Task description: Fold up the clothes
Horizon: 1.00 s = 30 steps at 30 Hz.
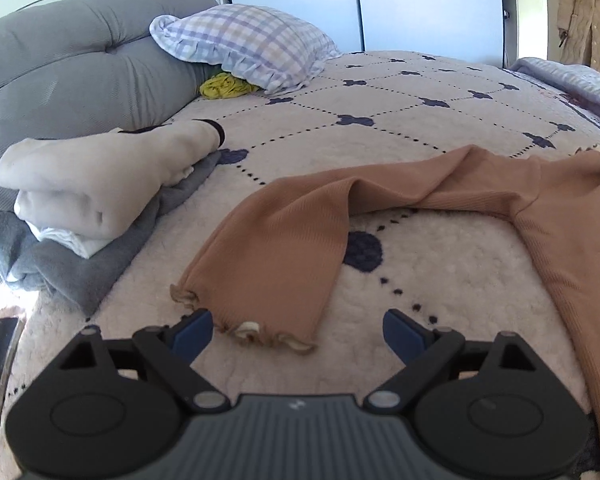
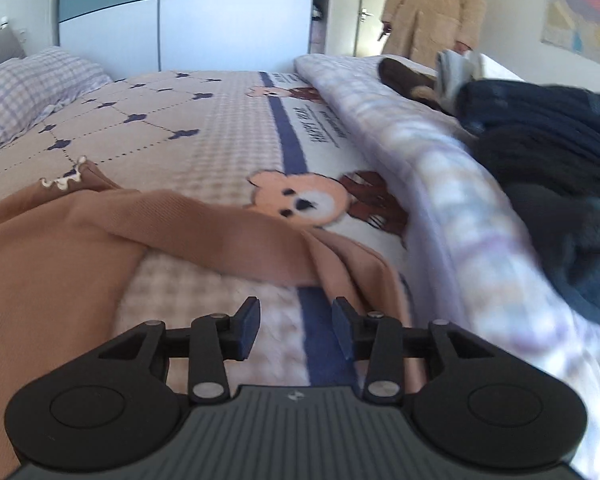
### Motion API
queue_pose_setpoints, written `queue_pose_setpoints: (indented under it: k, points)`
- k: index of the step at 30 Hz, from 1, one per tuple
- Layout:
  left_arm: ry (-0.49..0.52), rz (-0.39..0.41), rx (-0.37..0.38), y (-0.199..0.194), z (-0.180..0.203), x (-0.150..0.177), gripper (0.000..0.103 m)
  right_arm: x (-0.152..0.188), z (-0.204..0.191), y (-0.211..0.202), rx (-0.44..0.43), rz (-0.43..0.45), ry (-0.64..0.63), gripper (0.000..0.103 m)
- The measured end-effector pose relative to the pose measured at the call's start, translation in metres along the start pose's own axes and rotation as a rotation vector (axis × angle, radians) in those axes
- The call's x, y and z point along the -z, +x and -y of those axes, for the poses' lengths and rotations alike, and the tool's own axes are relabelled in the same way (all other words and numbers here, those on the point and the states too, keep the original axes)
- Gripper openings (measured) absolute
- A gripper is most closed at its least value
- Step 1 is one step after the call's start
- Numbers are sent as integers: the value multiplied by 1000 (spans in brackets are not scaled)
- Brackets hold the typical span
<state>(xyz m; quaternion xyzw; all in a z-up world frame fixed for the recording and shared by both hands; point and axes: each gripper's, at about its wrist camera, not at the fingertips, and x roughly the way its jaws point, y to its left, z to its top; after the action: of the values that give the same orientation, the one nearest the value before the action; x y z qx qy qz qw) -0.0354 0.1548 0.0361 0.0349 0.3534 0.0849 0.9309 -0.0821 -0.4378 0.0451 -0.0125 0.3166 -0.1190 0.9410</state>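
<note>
Over sleeve cuff (image 1: 260, 330), left gripper (image 1: 298, 326) wide, empty

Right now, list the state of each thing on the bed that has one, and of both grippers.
Tan top: unfolded, spread flat, sleeves out.
Left sleeve: flat, cuff between the open jaws, ungripped.
Left gripper: open.
Right gripper: open, nothing between the jaws.
Cream garment: folded, on the grey garment.
Dark clothes: heaped, unfolded.

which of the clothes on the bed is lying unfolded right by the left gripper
The tan top: its frilled sleeve cuff lies just ahead of the open left gripper. The cream garment and grey one are stacked further left.
</note>
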Motion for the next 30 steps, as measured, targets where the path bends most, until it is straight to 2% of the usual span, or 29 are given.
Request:
queue_pose_setpoints:
  k: [1, 2, 4, 5, 7, 8, 9, 12, 14, 15, 16, 19, 21, 23, 26, 28, 30]
  points:
    - [-17, -7, -6, 2, -3, 0, 74, 11, 2, -10, 34, 19, -34, 43]
    - [-35, -15, -10, 5, -7, -1, 71, 23, 5, -20, 75, 42, -78, 43]
    - [-61, -19, -11, 5, -11, -3, 49, 42, 8, -33, 119, 79, -172, 44]
    - [-74, -20, -11, 5, -13, -4, 43, 51, 9, -37, 122, 95, -224, 44]
    - [-91, -22, -11, 3, -17, -8, 16, 63, 6, -33, 97, 97, -351, 52]
    - [-111, -26, -2, 3, -20, -11, 15, 68, 3, -28, 77, 94, -415, 52]
    - [-133, -30, 6, 2, -24, -15, 14, 67, 2, -22, 70, 78, -427, 51]
    - [-186, -22, 24, -6, -37, -26, 13, 59, 1, 0, 63, 13, -401, 45]
    - [-221, 4, 52, -19, -50, -38, 13, 51, 1, 13, 67, -34, -379, 30]
    - [-241, 18, 67, -26, -57, -45, 13, 46, 2, 19, 77, -61, -363, 6]
    - [-269, 32, 79, -34, -66, -52, 13, 41, 4, 23, 91, -76, -347, 3]
    - [-374, 68, 125, -58, -96, -75, 13, 20, 17, 11, 27, -56, -211, 3]
    - [-423, 87, 147, -69, -114, -86, 13, 0, 34, -21, -107, 22, -55, 3]
    - [-433, 96, 136, -75, -126, -96, 13, -23, 48, -56, -235, 102, 55, 3]
    - [-448, 75, 119, -70, -138, -106, 14, -57, 65, -101, -374, 203, 160, 3]
    - [-471, 48, 119, -62, -141, -107, 15, -80, 81, -119, -441, 238, 260, 3]
    - [-470, 37, 114, -55, -138, -105, 17, -96, 96, -124, -462, 247, 351, 3]
